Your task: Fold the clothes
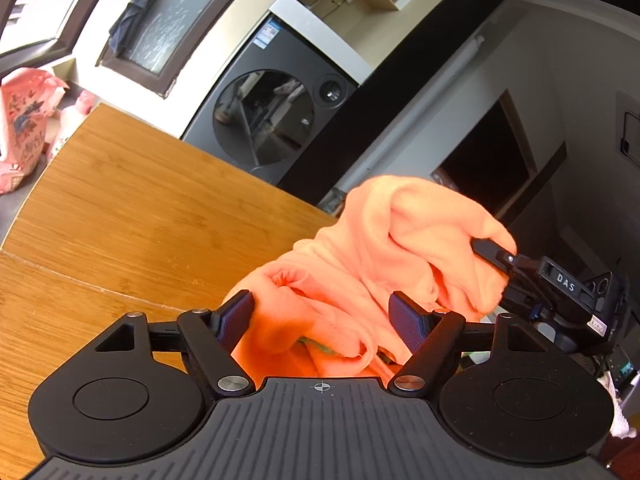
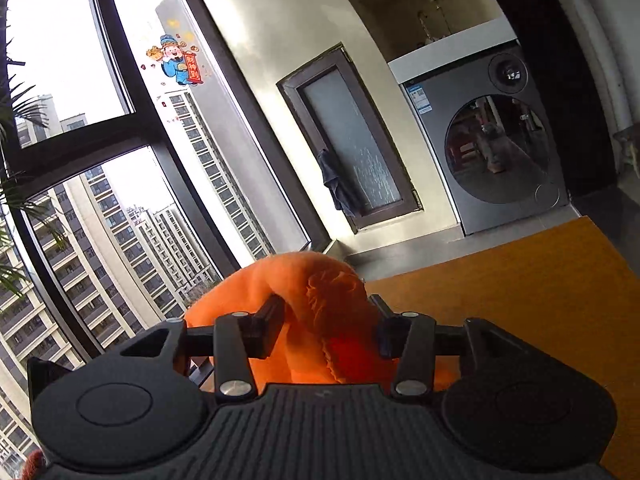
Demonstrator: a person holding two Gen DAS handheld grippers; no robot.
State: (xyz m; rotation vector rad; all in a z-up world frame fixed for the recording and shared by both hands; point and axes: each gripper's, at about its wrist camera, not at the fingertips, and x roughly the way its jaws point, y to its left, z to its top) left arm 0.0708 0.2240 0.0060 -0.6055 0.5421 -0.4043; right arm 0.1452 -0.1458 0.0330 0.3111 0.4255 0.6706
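An orange garment [image 1: 384,240] is bunched up and held above the wooden table [image 1: 132,208]. In the left wrist view my left gripper [image 1: 324,312] has its blue-padded fingers [image 1: 238,314] spread wide with the cloth lying between them, not pinched. My right gripper [image 1: 496,256] shows at the right of that view, clamped on a raised fold of the garment. In the right wrist view the same orange garment [image 2: 316,292] bulges between the right gripper [image 2: 326,320] fingers, which press on it from both sides.
A grey front-loading washing machine [image 1: 276,120] stands past the table's far edge. A frosted window with a dark cloth hung on it [image 2: 352,148] and big balcony windows [image 2: 80,120] are to the left. Pink bags [image 1: 24,120] sit on the floor at far left.
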